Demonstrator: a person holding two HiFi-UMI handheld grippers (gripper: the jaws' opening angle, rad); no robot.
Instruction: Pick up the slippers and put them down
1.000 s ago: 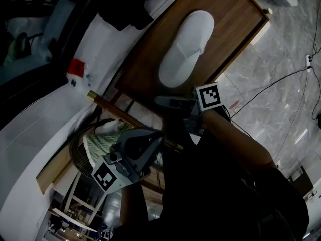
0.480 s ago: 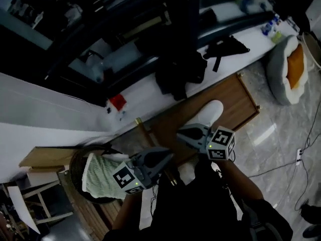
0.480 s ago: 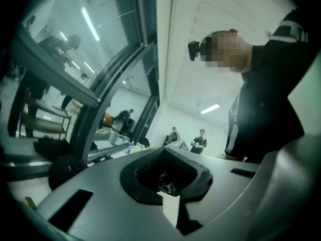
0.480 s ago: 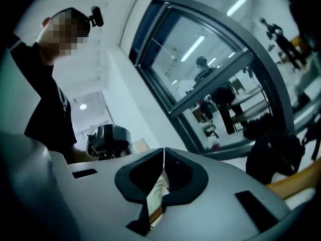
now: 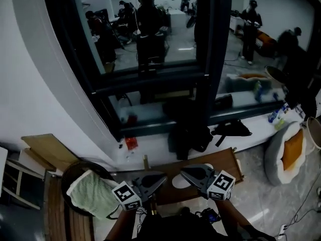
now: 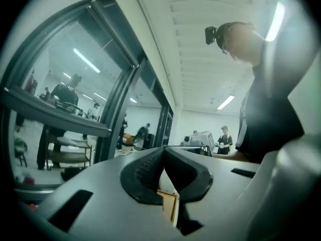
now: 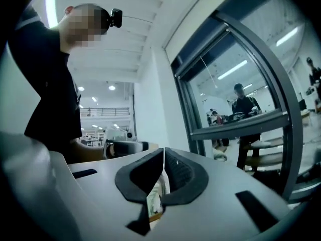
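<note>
One white slipper [image 5: 179, 181] lies on the brown wooden board [image 5: 228, 160] by the wall, low in the head view; only a small part shows between the two grippers. My left gripper [image 5: 164, 176] is held level above the board with its jaws shut on nothing, and in the left gripper view its pads [image 6: 150, 167] meet at the tip. My right gripper [image 5: 182, 169] faces it from the right, also level and shut with nothing held; its pads [image 7: 178, 172] touch in the right gripper view. No second slipper is in view.
A dark round basket [image 5: 75, 170] with a pale green towel [image 5: 93, 197] stands at the left. Black items [image 5: 190, 137] and a red object [image 5: 131, 143] lie on the white sill under a dark-framed window [image 5: 205, 59]. A pet bed [image 5: 288, 149] lies at the right.
The head view has swung up from the floor to the window. Both grippers have risen and rolled to level. The slipper stays on the board, now mostly hidden behind them.
</note>
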